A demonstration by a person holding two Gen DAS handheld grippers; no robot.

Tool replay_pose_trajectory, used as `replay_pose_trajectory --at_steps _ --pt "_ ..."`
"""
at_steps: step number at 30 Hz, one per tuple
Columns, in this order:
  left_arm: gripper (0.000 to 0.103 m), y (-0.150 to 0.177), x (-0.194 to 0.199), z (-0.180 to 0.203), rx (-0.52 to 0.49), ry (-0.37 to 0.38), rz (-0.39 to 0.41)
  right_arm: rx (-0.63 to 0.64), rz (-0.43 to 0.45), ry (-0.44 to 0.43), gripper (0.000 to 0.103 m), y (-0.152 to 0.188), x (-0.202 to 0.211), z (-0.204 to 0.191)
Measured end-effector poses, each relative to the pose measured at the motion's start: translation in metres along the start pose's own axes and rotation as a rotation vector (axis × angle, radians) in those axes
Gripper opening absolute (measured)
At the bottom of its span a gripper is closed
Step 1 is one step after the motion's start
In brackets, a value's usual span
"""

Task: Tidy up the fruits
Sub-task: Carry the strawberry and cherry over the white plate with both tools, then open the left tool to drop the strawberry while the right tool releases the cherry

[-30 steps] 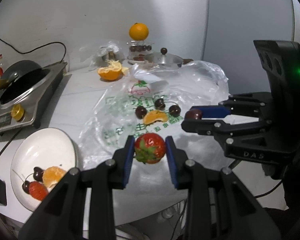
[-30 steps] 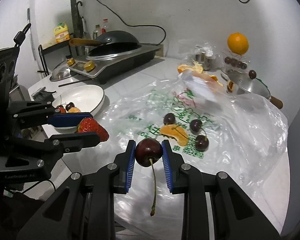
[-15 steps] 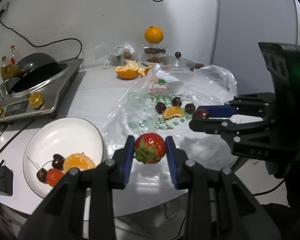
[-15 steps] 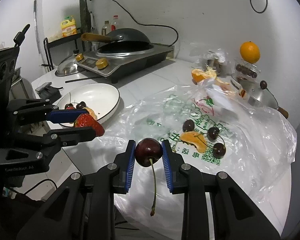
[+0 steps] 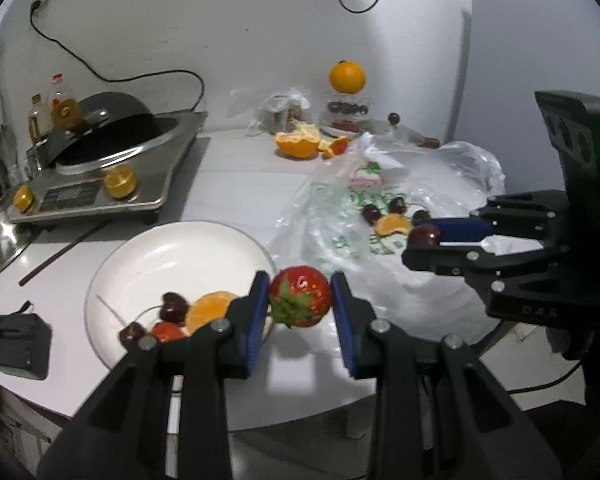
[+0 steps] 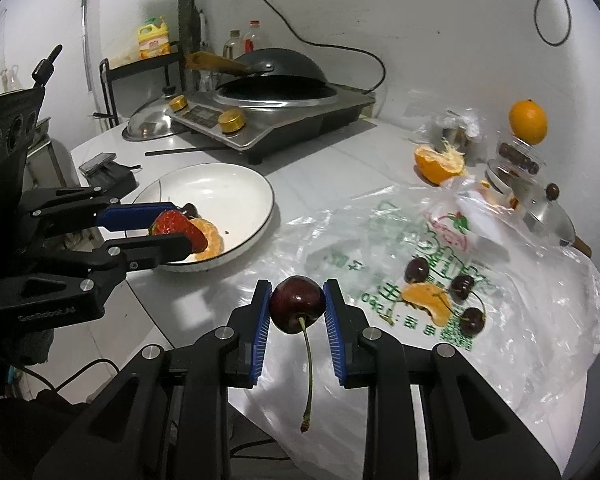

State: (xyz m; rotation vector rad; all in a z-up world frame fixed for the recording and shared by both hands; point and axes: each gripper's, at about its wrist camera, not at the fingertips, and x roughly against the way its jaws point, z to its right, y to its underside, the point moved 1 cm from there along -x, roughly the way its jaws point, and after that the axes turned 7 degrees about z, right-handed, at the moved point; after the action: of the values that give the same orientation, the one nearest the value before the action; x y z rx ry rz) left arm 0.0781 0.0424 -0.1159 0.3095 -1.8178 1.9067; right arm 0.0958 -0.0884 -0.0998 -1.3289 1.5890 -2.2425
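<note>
White table (image 5: pixel 236 184) w/ white plate (image 5: pixel 172 252) near front edge. Behind plate: induction cooker (image 5: pixel 112 184); steel lid (image 5: pixel 0 240) and black stick (image 5: pixel 64 252) at its left. Right of plate: clear plastic bag (image 5: pixel 452 168); halved orange (image 5: pixel 298 145) further back.

Strawberry (image 5: pixel 300 295): red, leaves toward camera, clamped between blue fingers (image 5: pixel 256 312) at the plate (image 5: pixel 172 248) rim. Cherry (image 6: pixel 298 304): dark, stem hanging, likewise clamped above the bag (image 6: pixel 540 320). Plate, near tabletop's front edge, holds cherries, orange segment, strawberry.

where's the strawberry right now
The strawberry is clamped in the left gripper, held by the near right rim of the white plate; the right wrist view shows it at left, beside the plate's orange segment.
</note>
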Motion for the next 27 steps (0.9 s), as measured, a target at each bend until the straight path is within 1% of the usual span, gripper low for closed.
replay_pose_trajectory --at_steps 9,27 --pt "0.032 0.004 0.001 -0.023 0.007 -0.048 0.008 0.036 -0.014 -0.040 0.028 -0.013 -0.018 -0.021" --pt "0.032 0.005 -0.020 -0.054 0.043 -0.063 -0.010 0.056 -0.049 -0.106 0.028 -0.024 -0.054 -0.038"
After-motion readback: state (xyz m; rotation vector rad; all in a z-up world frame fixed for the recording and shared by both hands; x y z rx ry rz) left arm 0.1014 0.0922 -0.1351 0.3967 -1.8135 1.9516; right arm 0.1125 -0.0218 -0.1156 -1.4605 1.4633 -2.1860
